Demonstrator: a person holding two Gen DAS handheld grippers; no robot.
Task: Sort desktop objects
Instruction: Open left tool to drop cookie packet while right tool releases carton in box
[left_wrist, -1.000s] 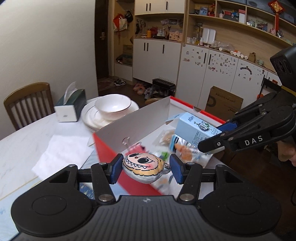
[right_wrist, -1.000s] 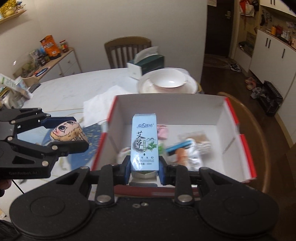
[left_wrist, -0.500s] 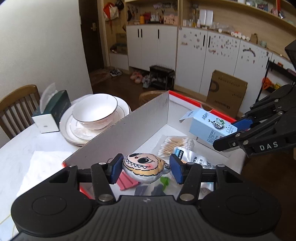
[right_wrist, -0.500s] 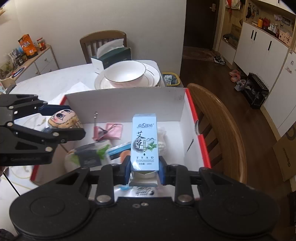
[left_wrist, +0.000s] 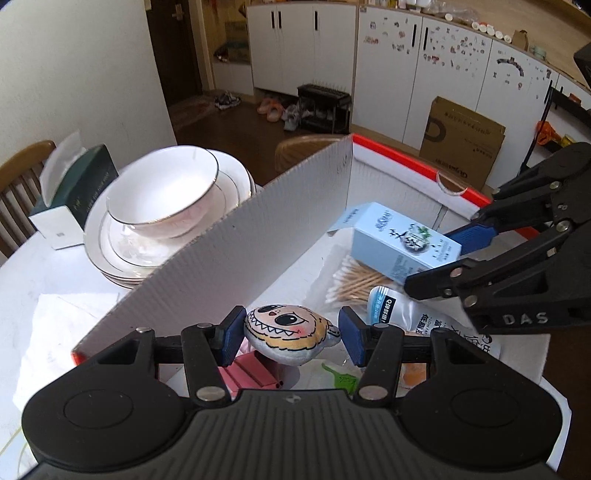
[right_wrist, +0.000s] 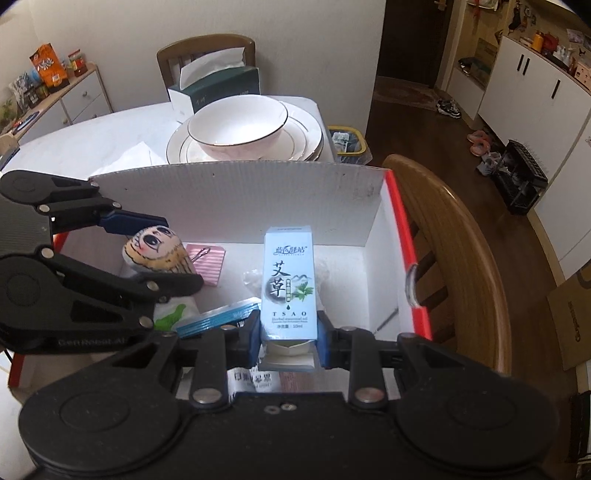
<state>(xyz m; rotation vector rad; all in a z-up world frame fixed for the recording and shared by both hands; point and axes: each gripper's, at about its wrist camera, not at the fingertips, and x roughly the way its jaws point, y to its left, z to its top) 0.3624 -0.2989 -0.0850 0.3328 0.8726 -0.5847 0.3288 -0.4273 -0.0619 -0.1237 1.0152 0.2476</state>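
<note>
Both grippers hold items over box (right_wrist: 236, 206) (cotton swabs (left_wrist: 354, 282) left-view only)

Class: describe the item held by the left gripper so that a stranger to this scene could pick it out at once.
Find the white cardboard box with red edges on the table. Over its near end, the left gripper holds a small plush. It alone has a face: big dark eyes, jagged teeth, yellow fringe, unlike the blue carton in the right gripper.

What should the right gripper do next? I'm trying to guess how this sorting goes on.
Probably lower a little and let go. The right gripper holds the blue carton over the open box, above the cotton swabs, so a short drop would land it inside.
</note>
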